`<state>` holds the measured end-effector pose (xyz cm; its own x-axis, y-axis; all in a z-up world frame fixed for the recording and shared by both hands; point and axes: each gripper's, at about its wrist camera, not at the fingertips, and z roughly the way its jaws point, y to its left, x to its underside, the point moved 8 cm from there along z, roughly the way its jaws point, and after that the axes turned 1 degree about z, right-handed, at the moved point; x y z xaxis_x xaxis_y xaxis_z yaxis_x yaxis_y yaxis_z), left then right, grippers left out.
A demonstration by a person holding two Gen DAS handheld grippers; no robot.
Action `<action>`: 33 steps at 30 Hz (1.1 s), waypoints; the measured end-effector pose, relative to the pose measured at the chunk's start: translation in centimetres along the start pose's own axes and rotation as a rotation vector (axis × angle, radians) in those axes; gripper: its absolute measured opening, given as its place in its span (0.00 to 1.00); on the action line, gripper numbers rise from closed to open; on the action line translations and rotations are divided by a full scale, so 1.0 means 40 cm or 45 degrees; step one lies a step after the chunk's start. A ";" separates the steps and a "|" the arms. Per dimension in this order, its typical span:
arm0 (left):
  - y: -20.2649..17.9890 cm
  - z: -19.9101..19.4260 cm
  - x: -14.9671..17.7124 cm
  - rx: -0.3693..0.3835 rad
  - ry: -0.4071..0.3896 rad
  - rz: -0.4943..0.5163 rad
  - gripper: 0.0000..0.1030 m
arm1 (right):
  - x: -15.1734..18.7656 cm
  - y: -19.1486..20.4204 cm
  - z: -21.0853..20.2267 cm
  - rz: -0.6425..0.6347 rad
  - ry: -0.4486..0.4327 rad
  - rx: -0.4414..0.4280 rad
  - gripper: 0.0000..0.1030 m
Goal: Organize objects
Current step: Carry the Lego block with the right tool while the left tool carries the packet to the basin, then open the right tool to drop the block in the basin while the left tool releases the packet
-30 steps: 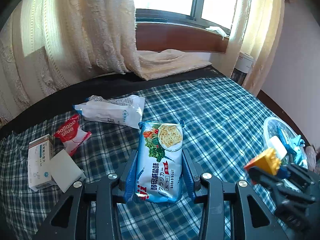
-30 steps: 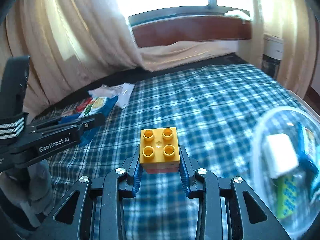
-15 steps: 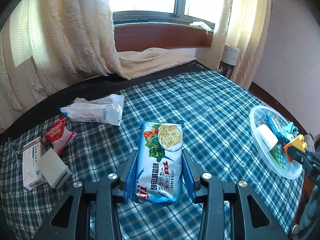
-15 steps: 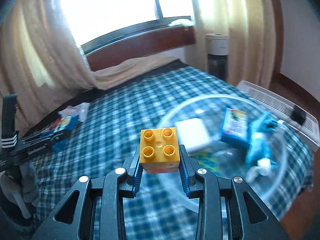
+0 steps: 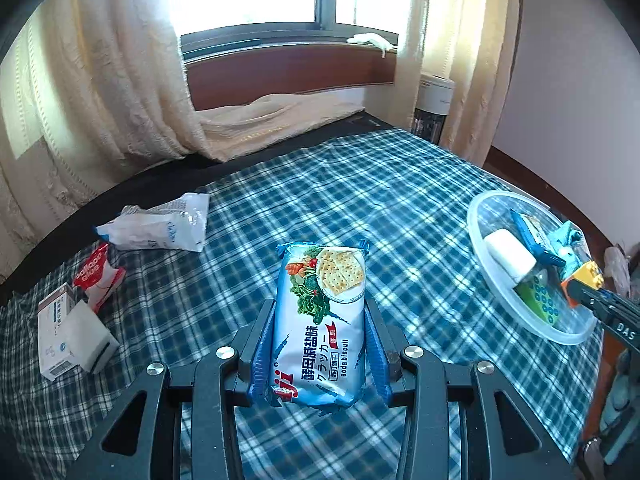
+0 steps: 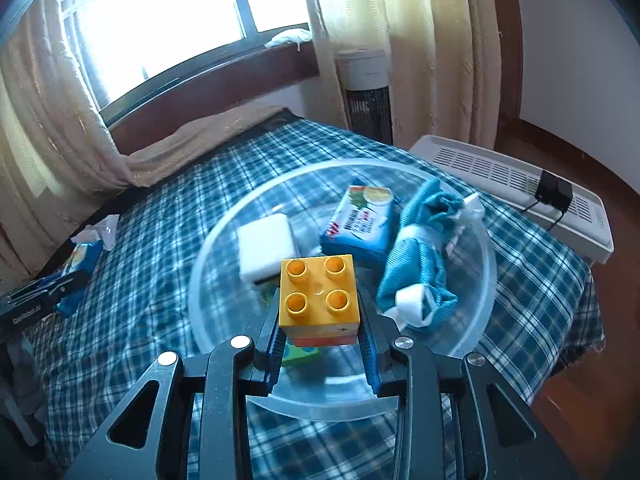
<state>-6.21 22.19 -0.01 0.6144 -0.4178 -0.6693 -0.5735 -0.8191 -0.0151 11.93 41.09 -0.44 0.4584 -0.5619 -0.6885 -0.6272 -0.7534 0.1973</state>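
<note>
A: What changed on the left?
B: Little. The left gripper (image 5: 320, 354) still clamps the soda biscuit pack (image 5: 320, 320) above the plaid bed (image 5: 400, 208), level and pointing forward.
A: And on the right?
B: The right gripper (image 6: 320, 332), still closed on the yellow brick (image 6: 318, 294), has swung from the bed to hang over the clear bowl (image 6: 486, 240), angled down. Release looks next

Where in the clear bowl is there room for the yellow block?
The clear bowl is bare along its left side, beside the white sponge, and at its far rim. The middle and right are crowded by the blue biscuit pack and blue cloth. The yellow block hangs above the near part.
</note>
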 end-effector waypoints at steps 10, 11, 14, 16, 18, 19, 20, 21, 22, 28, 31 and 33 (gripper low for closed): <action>-0.080 0.002 -0.018 0.029 0.007 0.042 0.43 | 0.004 -0.025 -0.003 0.022 -0.006 -0.024 0.38; -0.087 0.003 -0.019 0.031 0.009 0.046 0.43 | 0.004 -0.027 -0.005 0.025 -0.010 -0.027 0.38; -0.113 0.011 -0.024 0.040 0.017 0.060 0.43 | 0.003 -0.032 -0.011 0.032 -0.018 -0.039 0.38; -0.127 0.016 -0.027 0.047 0.022 0.068 0.43 | 0.004 -0.034 -0.015 0.035 -0.023 -0.049 0.38; -0.144 0.021 -0.030 0.055 0.025 0.077 0.43 | 0.004 -0.036 -0.021 0.033 -0.029 -0.060 0.38; -0.153 0.023 -0.032 0.060 0.026 0.082 0.43 | 0.004 -0.036 -0.024 0.031 -0.032 -0.065 0.38; -0.163 0.026 -0.035 0.064 0.027 0.088 0.43 | 0.003 -0.034 -0.029 0.028 -0.036 -0.071 0.38; -0.174 0.029 -0.038 0.068 0.028 0.094 0.43 | 0.002 -0.032 -0.034 0.026 -0.043 -0.079 0.38; -0.187 0.033 -0.042 0.072 0.029 0.102 0.43 | 0.001 -0.030 -0.040 0.023 -0.049 -0.085 0.38; -0.259 0.056 -0.069 0.098 0.036 0.152 0.43 | -0.011 -0.027 -0.070 -0.002 -0.103 -0.110 0.38; -0.297 0.070 -0.085 0.114 0.039 0.172 0.43 | -0.015 -0.035 -0.075 -0.002 -0.119 -0.118 0.38; -0.319 0.080 -0.096 0.120 0.040 0.185 0.43 | -0.017 -0.045 -0.075 0.005 -0.123 -0.124 0.38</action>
<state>-2.96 35.51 0.37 0.5370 -0.5426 -0.6459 -0.7051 -0.7090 0.0095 14.64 41.78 1.77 0.3903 -0.5327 -0.7509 -0.5624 -0.7837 0.2636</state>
